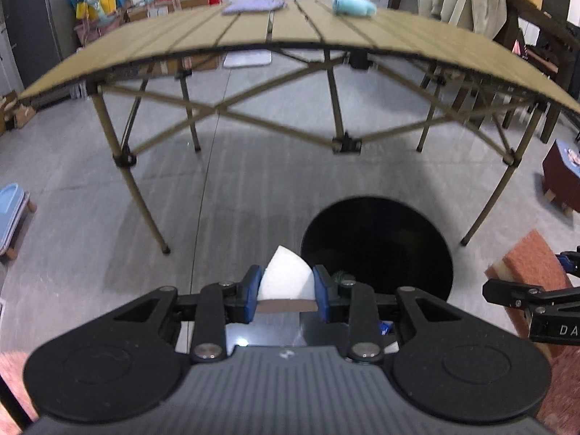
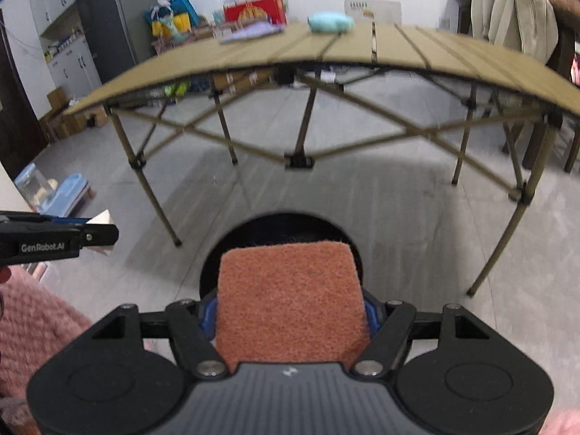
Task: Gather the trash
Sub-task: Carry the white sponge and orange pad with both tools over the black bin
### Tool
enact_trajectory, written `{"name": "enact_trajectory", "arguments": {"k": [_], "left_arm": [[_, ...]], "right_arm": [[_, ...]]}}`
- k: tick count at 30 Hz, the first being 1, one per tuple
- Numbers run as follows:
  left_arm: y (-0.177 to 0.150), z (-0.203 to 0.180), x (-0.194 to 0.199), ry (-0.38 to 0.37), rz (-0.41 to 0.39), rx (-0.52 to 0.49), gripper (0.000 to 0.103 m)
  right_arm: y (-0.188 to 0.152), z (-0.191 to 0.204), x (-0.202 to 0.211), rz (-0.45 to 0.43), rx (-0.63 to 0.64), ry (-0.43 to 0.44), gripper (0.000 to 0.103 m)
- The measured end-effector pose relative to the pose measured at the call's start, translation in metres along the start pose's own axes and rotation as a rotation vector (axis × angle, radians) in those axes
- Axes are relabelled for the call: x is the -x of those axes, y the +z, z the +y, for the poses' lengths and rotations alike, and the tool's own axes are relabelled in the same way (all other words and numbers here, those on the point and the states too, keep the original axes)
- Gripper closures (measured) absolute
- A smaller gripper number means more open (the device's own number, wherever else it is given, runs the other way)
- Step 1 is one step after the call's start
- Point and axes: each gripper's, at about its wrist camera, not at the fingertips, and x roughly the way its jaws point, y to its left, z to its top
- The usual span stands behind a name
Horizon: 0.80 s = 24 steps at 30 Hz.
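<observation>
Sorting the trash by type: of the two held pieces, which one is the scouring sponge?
The orange-brown scouring sponge in the right gripper; the left gripper holds a smooth white foam piece.

Even indoor light is falling from above; fisheye is bending the counter [image 1: 290, 32], and slight blur is softening both views.

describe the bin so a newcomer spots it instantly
Start at the tan slatted folding table. On the grey floor in front of it sits the bin, a round black opening below both loaded grippers. Nothing else on that floor is dark and circular.
</observation>
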Motion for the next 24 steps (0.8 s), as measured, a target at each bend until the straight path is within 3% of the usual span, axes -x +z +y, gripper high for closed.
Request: {"name": "enact_trajectory", "arguments": {"k": [13, 24], "left_arm": [[-0.025, 0.011, -0.043, 0.018, 0.117, 0.014, 0.072], [-0.033, 0.012, -0.072, 0.035, 0.204, 0.015, 0.072]], "right_arm": [[-0.027, 0.002, -0.036, 0.107, 0.055, -0.085, 0.033], [-0.028, 0.010, -0.059, 0.141, 0.122, -0.118, 0.033]]}}
